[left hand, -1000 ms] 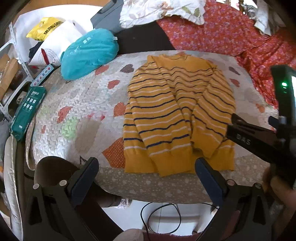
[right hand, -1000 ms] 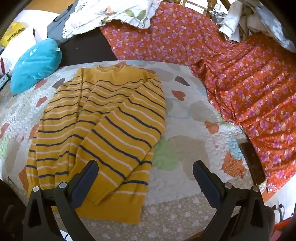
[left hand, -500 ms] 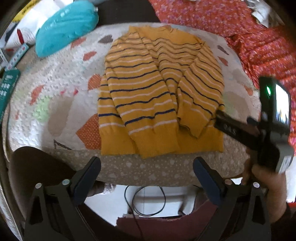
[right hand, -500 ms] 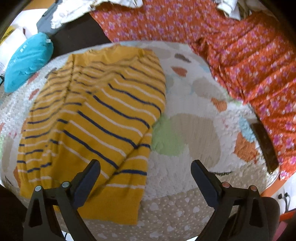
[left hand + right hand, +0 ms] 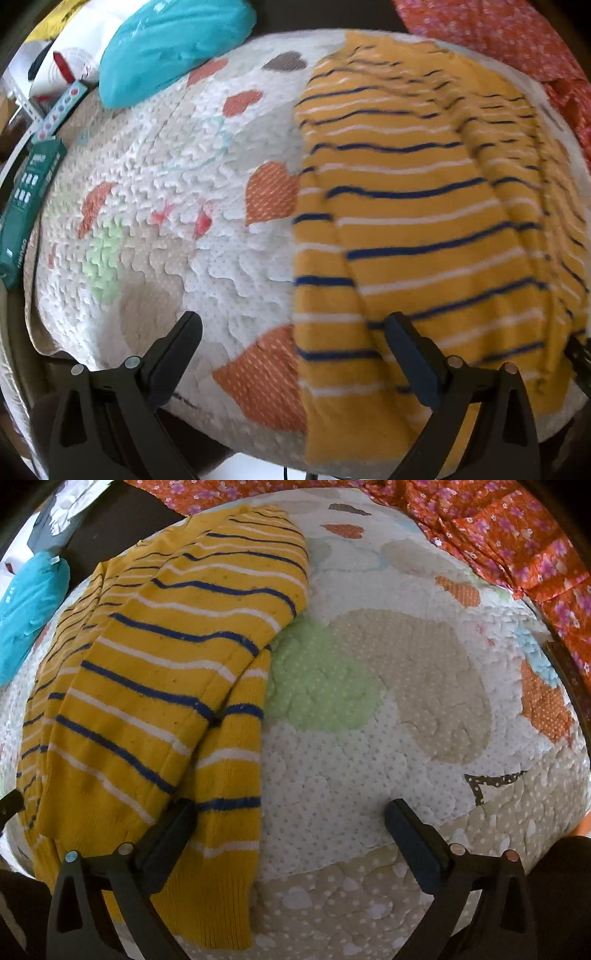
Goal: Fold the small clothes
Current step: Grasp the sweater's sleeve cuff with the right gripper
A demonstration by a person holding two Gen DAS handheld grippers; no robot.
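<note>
A mustard-yellow sweater with navy and white stripes (image 5: 424, 221) lies flat on a quilted heart-pattern bedspread (image 5: 166, 206), both sleeves folded in over the body. My left gripper (image 5: 293, 339) is open and low over the sweater's lower left hem edge; its right finger (image 5: 410, 354) is above the fabric. In the right wrist view the sweater (image 5: 155, 686) lies at the left, and my right gripper (image 5: 288, 827) is open straddling its lower right hem edge, the left finger (image 5: 170, 834) over the fabric. Neither holds anything.
A teal pouch (image 5: 173, 44) and a white bag (image 5: 74, 55) lie at the far left of the bed. A green box (image 5: 26, 206) sits along the left edge. Orange floral fabric (image 5: 517, 542) covers the far right. The quilt (image 5: 388, 686) right of the sweater is bare.
Both grippers have moved down and in close to the sweater's bottom hem. The left one shifted left to the left corner, the right one toward the right corner. Both stay open.
</note>
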